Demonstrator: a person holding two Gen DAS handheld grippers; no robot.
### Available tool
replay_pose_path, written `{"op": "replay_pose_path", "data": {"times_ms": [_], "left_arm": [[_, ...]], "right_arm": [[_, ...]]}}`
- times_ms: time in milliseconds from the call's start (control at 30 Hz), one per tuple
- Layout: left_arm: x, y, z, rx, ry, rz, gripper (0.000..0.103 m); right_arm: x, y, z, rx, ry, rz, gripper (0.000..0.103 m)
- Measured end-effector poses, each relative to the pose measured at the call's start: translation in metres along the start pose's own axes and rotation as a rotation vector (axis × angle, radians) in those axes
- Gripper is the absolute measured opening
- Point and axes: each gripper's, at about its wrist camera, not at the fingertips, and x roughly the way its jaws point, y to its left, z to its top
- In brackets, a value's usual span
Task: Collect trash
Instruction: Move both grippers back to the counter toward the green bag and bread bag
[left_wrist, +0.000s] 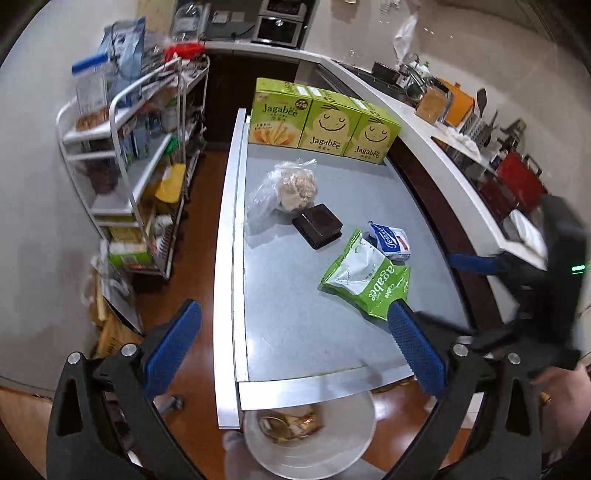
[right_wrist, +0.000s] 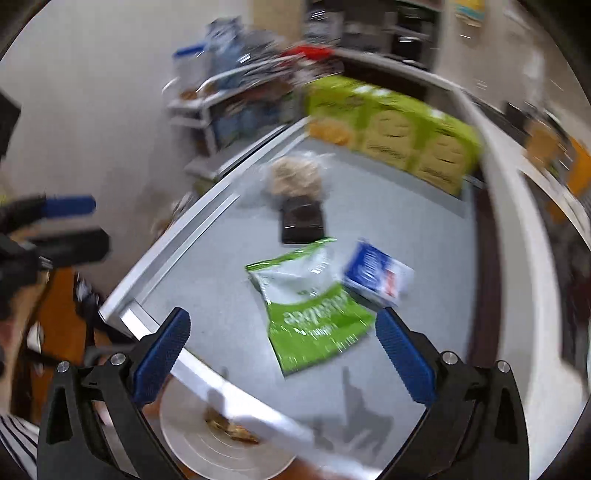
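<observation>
Both hand-held grippers, left (left_wrist: 295, 354) and right (right_wrist: 282, 354), gape empty; crumpled green foil snack bag (right_wrist: 314, 314) lies at twelve o'clock on the grey surface (right_wrist: 221, 295), white round bin (right_wrist: 207, 443) waiting below

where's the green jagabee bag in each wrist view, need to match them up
Left wrist: the green Jagabee bag lies right of centre on the grey table, just beyond the left gripper's right finger.
Right wrist: the green Jagabee bag lies at centre, between the right gripper's open fingers.
Shared landmark: the blue and white tissue pack touches the bag's right side in both views.
</observation>
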Motion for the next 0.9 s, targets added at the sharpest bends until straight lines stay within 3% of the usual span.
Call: {"op": "replay_pose_path", "data": {"times_ms": [133, 300, 567, 700, 900], "left_arm": [[-0.001, 0.013, 0.001, -0.049, 0.005, -0.004, 0.101], [-0.001, 0.021, 0.003, -0.06, -0.004, 0.009, 0.101], [0.017, 0.025, 0.018, -0.051, 0.017, -0.009, 0.101], [0.03, 0.02, 0.028, -0.008, 0.025, -0.015, 0.101], [0.075, 0.006, 0.071, 0.12, 0.051, 0.005, 0.101]], "right_arm": [[0.038, 0.005, 0.015, -0.09, 0.045, -0.003, 0.098], [0.078, -0.003, 0.028, -0.114, 0.112, -0.003, 0.098], [0.113, 0.002, 0.034, -0.196, 0.215, 0.067, 0.08], [0.11, -0.005, 0.03, -0.158, 0.231, 0.092, 0.076], [0.099, -0.027, 0.009, 0.022, 0.222, 0.033, 0.079]]}}
